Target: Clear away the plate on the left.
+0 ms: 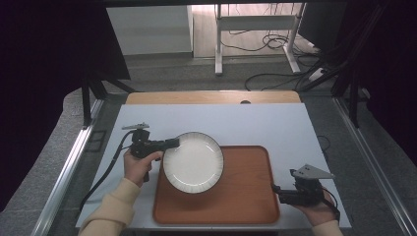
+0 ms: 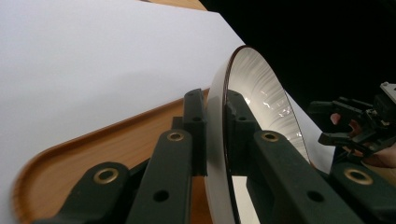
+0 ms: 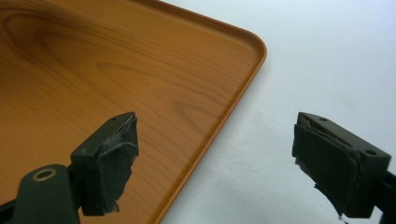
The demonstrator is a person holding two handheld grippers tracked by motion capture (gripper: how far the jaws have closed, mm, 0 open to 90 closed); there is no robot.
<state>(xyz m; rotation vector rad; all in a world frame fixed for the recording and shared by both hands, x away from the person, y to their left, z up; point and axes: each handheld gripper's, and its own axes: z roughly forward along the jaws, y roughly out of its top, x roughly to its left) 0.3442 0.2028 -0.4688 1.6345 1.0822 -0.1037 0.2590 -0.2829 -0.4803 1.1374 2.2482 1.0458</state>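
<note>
1. One white plate with a dark ribbed rim is the work item; it sits over the near-left part of the wooden tray, its left edge overhanging the tray's left rim toward the white table.
2. Left gripper has its jaws clamped on the plate's upper-left rim. In the left gripper view the rim passes edge-on between the two pads, one pad on each face, with no gap visible.
3. Whether the plate is resting on the tray or lifted slightly off it: cannot tell from these views.
4. Right gripper sits at the tray's near-right corner, well apart from the plate. Its jaws stand wide with nothing between them; in the right gripper view they straddle the tray's edge.
5. Risk, judged: a one-sided pinch on a glazed rim lets the plate pivot or slip out if moved quickly.
6. Risk, judged: dragging low could catch the plate's underside on the raised tray lip and jolt the hold.
</note>
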